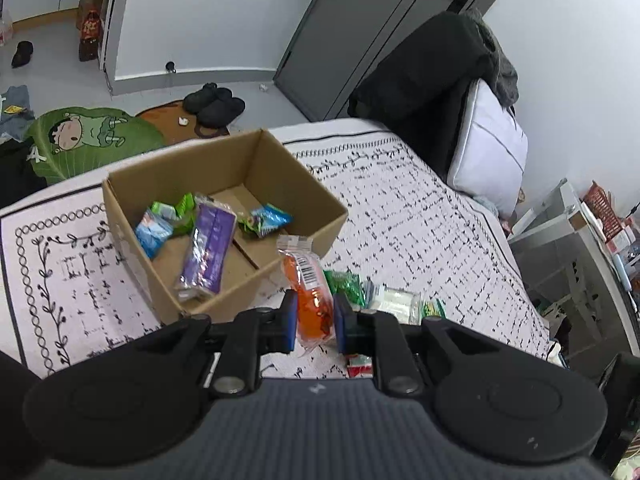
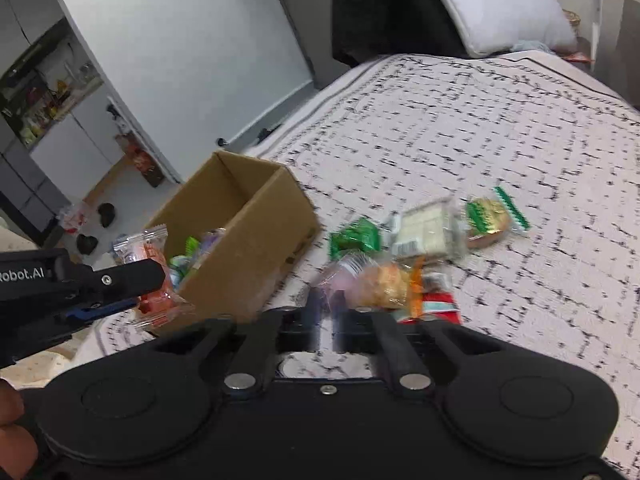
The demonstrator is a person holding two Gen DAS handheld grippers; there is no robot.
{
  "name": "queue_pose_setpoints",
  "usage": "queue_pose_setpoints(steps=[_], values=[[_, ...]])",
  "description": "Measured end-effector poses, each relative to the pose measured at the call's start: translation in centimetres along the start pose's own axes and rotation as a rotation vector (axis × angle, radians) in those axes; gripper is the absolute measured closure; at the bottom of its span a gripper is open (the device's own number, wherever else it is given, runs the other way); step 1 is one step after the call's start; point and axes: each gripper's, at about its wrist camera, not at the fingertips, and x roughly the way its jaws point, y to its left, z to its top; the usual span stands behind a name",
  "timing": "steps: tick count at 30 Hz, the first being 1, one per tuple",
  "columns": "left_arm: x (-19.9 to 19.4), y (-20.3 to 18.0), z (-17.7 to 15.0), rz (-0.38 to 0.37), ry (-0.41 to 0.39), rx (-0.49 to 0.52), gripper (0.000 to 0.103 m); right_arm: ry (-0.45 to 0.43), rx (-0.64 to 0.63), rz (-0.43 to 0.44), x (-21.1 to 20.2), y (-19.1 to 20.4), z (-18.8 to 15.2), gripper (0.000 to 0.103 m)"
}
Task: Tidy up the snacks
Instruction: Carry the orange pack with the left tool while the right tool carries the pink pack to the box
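An open cardboard box (image 1: 132,240) stands on the patterned bed cover, with a purple packet (image 1: 206,248) and blue and green packets inside. My left gripper (image 1: 316,320) is shut on an orange snack packet (image 1: 308,280), lifted just right of the box's near corner. In the right wrist view the same gripper (image 2: 100,292) holds that packet (image 2: 154,276) beside the box (image 2: 256,264). My right gripper (image 2: 328,320), blurred, is shut on the clear end of a yellow snack packet (image 2: 380,284). A green packet (image 2: 354,238), a white cracker packet (image 2: 426,232), a green-gold packet (image 2: 490,216) and a red packet (image 2: 436,306) lie behind it.
A white pillow (image 1: 488,152) and dark clothes (image 1: 432,72) sit at the head of the bed. Black slippers (image 1: 214,104) and a green mat (image 1: 92,140) lie on the floor past the far edge of the bed. A grey shelf unit (image 1: 572,248) stands on the right.
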Motion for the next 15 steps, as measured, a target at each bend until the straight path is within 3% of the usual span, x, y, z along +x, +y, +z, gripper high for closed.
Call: queue_pose_setpoints(steps=[7, 12, 15], values=[[-1.0, 1.7, 1.0, 0.001, -0.028, -0.03, 0.085, -0.052, -0.044, 0.011, -0.5, 1.1, 0.4, 0.103], [-1.5, 2.9, 1.7, -0.005, -0.045, -0.046, 0.085, -0.041, -0.036, 0.011, -0.1, 1.1, 0.5, 0.103], [-1.6, 3.6, 2.1, -0.007, -0.052, -0.06, 0.085, 0.023, -0.024, -0.009, 0.6, 1.0, 0.4, 0.1]])
